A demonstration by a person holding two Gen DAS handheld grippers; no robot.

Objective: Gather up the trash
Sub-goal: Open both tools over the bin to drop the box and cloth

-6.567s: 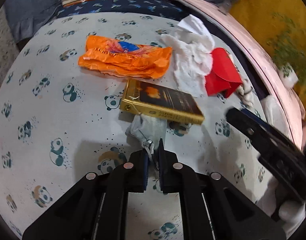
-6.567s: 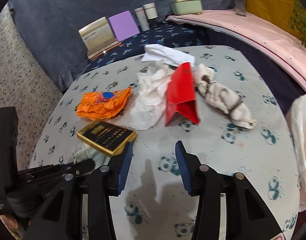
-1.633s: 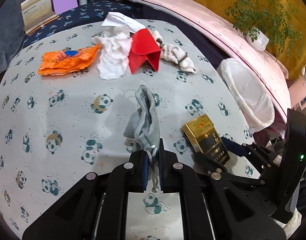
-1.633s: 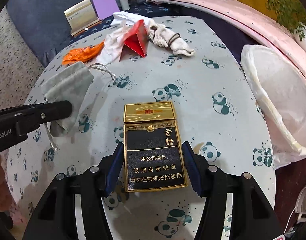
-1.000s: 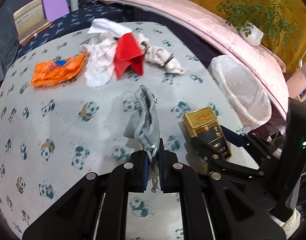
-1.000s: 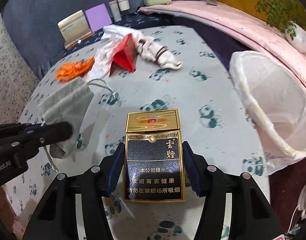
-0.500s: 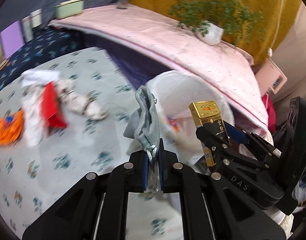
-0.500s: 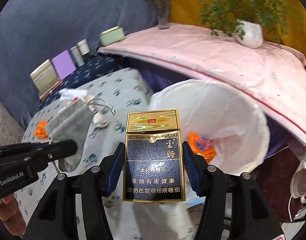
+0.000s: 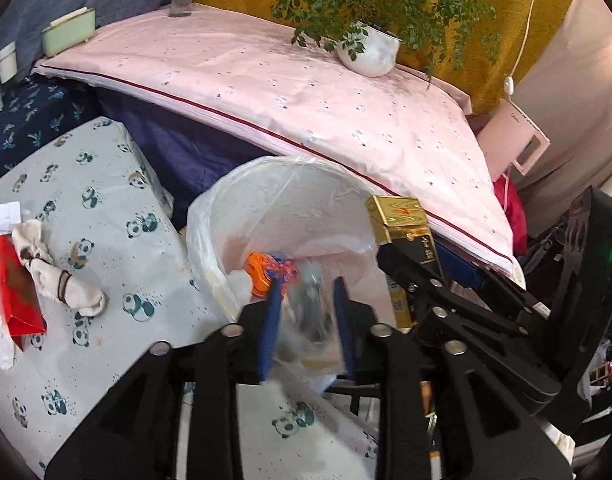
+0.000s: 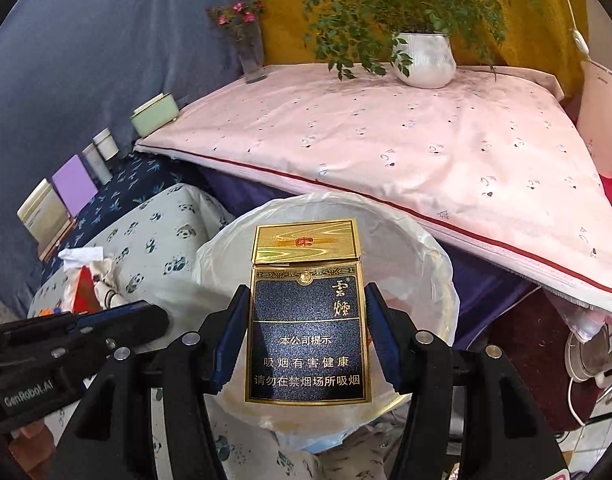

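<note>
While the left gripper (image 9: 306,320) opens over the lined bin (image 9: 209,216) at frame centre, a blurred grey pouch (image 9: 310,304) drops between its pads. In the right view, the right gripper (image 10: 308,336) clamps the upright cigarette pack (image 10: 306,320) directly above the bin's mouth.

A green plant in a white pot (image 10: 425,58) sat near the top of the frame on a pink cloth (image 10: 406,140). A vase with pink flowers (image 10: 245,40) stood to its left. Further left were a pale green box (image 10: 153,114) and a purple card (image 10: 74,186).
</note>
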